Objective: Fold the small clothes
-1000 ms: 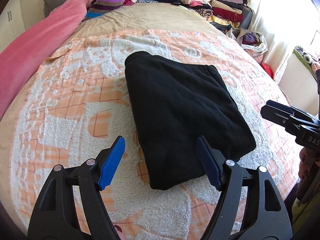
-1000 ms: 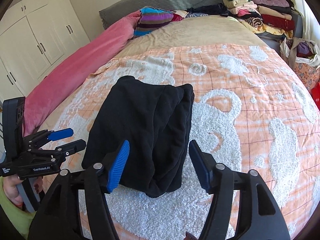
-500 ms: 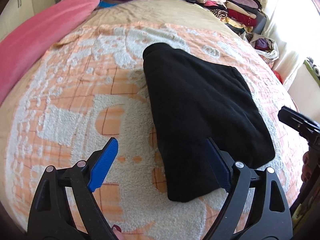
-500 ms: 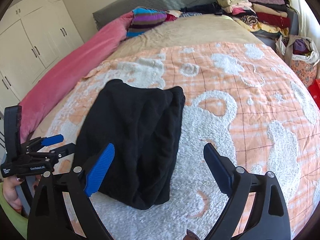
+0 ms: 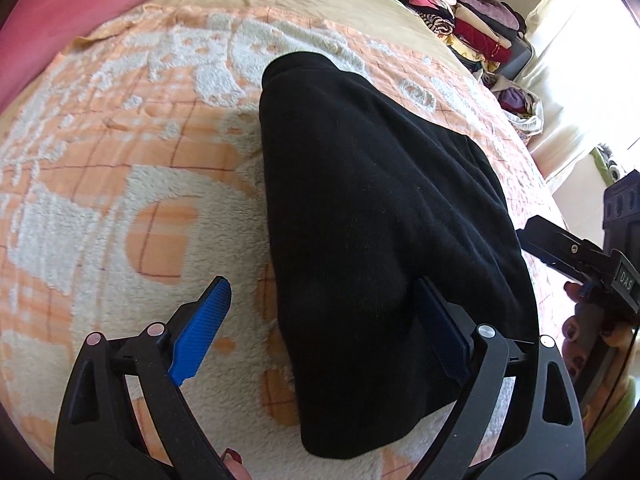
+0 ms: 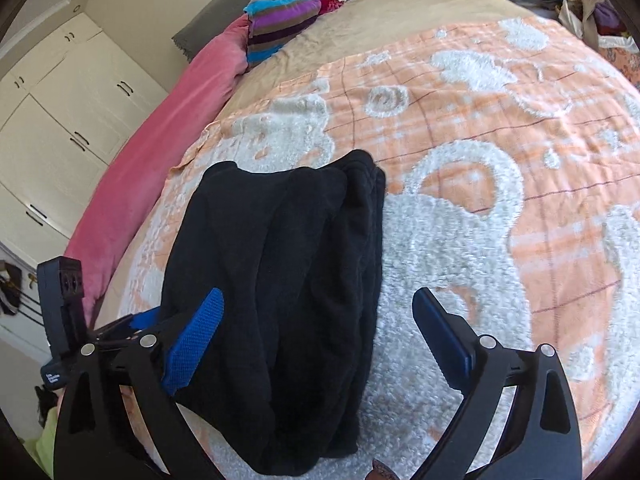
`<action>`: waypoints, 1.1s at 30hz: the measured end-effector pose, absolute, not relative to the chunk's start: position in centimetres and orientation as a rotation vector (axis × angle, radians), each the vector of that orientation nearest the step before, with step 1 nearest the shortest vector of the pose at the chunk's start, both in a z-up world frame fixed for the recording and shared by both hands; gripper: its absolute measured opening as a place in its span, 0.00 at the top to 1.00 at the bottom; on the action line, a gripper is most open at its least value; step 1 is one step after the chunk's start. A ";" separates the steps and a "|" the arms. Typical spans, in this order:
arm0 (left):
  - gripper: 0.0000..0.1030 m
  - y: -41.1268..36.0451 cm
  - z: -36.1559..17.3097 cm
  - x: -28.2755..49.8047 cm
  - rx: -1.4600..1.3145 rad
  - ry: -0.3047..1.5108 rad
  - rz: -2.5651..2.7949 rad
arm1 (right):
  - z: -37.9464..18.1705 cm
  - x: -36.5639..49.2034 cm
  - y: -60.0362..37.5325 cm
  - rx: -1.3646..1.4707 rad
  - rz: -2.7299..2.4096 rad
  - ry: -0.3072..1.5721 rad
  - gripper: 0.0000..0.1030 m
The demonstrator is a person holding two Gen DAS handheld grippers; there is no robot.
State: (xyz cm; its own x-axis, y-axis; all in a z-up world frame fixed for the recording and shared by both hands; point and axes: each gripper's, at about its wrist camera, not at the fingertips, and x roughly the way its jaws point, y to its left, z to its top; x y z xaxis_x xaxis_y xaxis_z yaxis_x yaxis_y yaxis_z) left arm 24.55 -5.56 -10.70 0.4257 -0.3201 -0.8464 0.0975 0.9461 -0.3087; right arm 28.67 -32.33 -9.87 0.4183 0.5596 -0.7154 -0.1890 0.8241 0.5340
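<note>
Black garment (image 5: 380, 220) folded on blanket (image 5: 120, 160) (both tongs (image 5: 320, 332) (image 6: 320, 340) opening, grasping nothing).

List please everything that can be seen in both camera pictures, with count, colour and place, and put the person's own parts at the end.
folded garment: one, black, lying on the patterned blanket in front of both grippers
patterned blanket: one, orange with white fleecy shapes, spread over the bed
pink blanket: one, pink, along the bed's left side
striped cloth: one, purple, blue and brown stripes, at the bed's far end
stack of folded clothes: one pile, mixed colours, far right of the bed
cupboards: white doors with dark handles, left wall
left gripper: one, black with blue pads, jaws opening, garment's near end between them
right gripper: one, black with blue pads, jaws opening, garment's near end between them
</note>
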 end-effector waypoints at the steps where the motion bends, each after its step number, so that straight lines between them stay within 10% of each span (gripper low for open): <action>1: 0.16 -5.6 -10.8 24.7 -0.226 1.102 -0.268 | -10.2 28.9 -32.1 0.406 0.494 1.051 0.08; 13: 0.16 -6.0 -12.0 26.3 -0.276 1.125 -0.321 | -13.3 31.3 -29.7 0.400 0.572 1.127 0.09; 17: 0.18 -6.1 -12.3 26.8 -0.282 1.128 -0.330 | -13.5 31.5 -29.0 0.415 0.627 1.125 0.31; 22: 0.43 -6.2 -12.2 26.9 -0.354 1.114 -0.370 | -12.6 31.1 -29.1 0.404 0.644 1.084 0.50; 33: 0.51 -6.4 -7.7 24.9 -0.295 1.015 -0.405 | -8.1 28.2 -29.4 0.391 0.638 0.978 0.55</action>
